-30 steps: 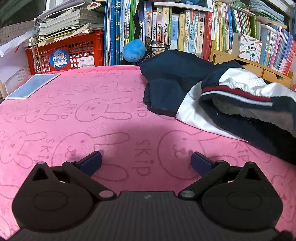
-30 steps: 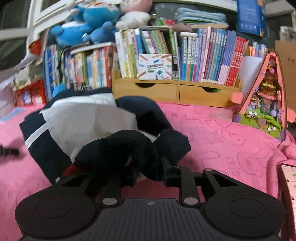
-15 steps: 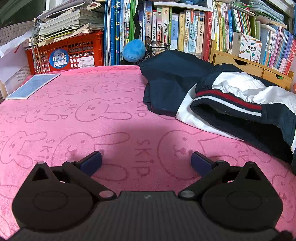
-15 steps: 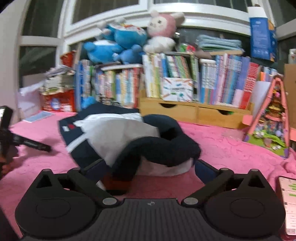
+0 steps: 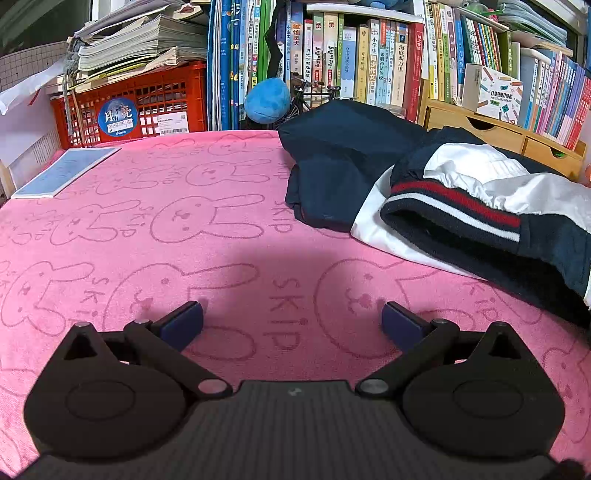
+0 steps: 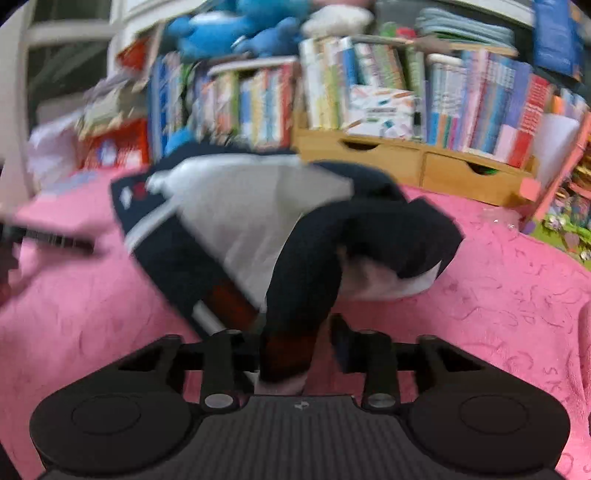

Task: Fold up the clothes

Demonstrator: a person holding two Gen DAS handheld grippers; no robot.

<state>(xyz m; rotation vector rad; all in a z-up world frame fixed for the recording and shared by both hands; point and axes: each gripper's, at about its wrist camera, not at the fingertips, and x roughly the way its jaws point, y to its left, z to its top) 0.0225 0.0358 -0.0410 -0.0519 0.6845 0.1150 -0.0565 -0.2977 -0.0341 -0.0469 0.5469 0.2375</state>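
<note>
Pink terry cloth, a blanket (image 5: pixel 155 229) stamped with rabbit outlines, covers the work surface. Your left gripper (image 5: pixel 291 321) hovers low over a bare patch of it, jaws spread wide with nothing between them, well apart from the clothes. It looks parked there, ready to pin or take a second corner once the fold calls for it.

Your right gripper (image 6: pixel 295 345) sits at the near edge of the jacket (image 6: pixel 251 214), a navy and white one with a red stripe, which lies bunched in the middle of the blanket. The jaws have just been closing and stand narrow around a dark sleeve (image 6: pixel 299 295) that rises from the fingers in an arch. The right view is blurred, so the grip reads as pinched on that cuff, likely to pull the sleeve out straight or lay it across the body.

In the left view the jacket (image 5: pixel 461 199) sits to the right, a second navy garment (image 5: pixel 343 155) just behind it.

Behind the blanket stands a crowded bookshelf (image 5: pixel 369 59), a red crate (image 5: pixel 147 103) loaded with papers, a blue ball (image 5: pixel 267 100) and wooden drawers (image 6: pixel 424 166). Blue plush toys (image 6: pixel 236 26) top the shelf.
</note>
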